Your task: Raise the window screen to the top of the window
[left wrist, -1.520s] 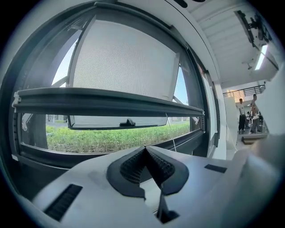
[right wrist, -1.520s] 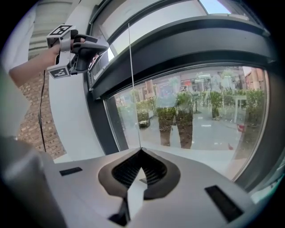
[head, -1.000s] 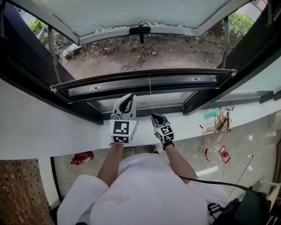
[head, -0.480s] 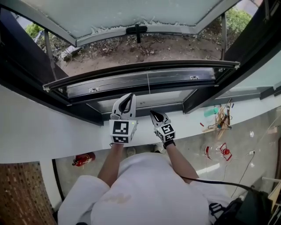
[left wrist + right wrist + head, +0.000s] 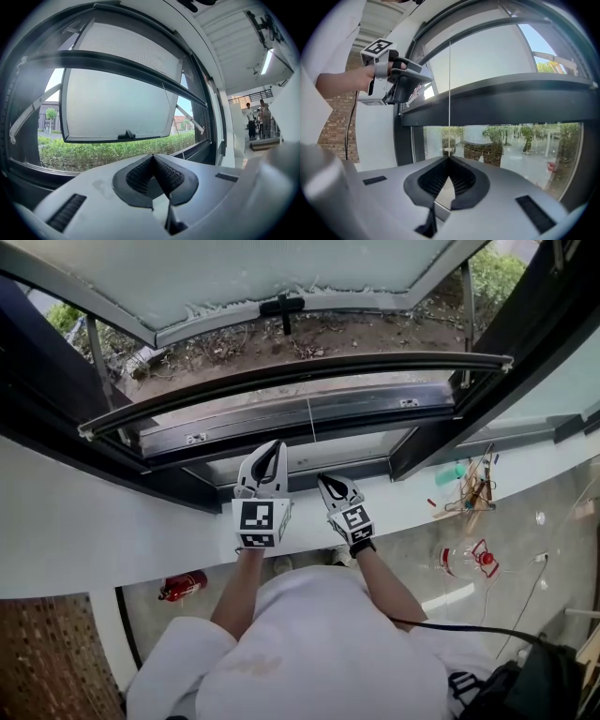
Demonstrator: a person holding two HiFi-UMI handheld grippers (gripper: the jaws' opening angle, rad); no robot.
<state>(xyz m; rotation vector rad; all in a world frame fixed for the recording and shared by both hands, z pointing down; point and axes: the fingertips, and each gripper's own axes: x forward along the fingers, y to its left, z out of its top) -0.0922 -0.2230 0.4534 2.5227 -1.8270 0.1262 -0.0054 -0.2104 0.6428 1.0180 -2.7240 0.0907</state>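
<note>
The window screen's dark bottom bar (image 5: 300,371) (image 5: 497,101) (image 5: 117,65) spans the window opening, with mesh (image 5: 126,42) above it. A thin pull cord (image 5: 310,423) (image 5: 450,84) hangs from the bar's middle. My right gripper (image 5: 325,479) (image 5: 449,157) is shut on the cord's lower end, just below the bar. My left gripper (image 5: 273,446) (image 5: 152,155) (image 5: 427,76) is shut on nothing and sits beside the right one, level, pointing at the window's dark frame.
The glass sash (image 5: 281,277) with its black handle (image 5: 284,306) swings outward over bare ground. A white sill (image 5: 112,521) runs below the window. On the floor lie a red extinguisher (image 5: 183,587) and tools (image 5: 473,559). A black cable (image 5: 469,629) trails behind.
The screen's bottom bar has risen in the head view, opening more of the window below it. My right gripper has lifted slightly with the cord. The left gripper stayed put.
</note>
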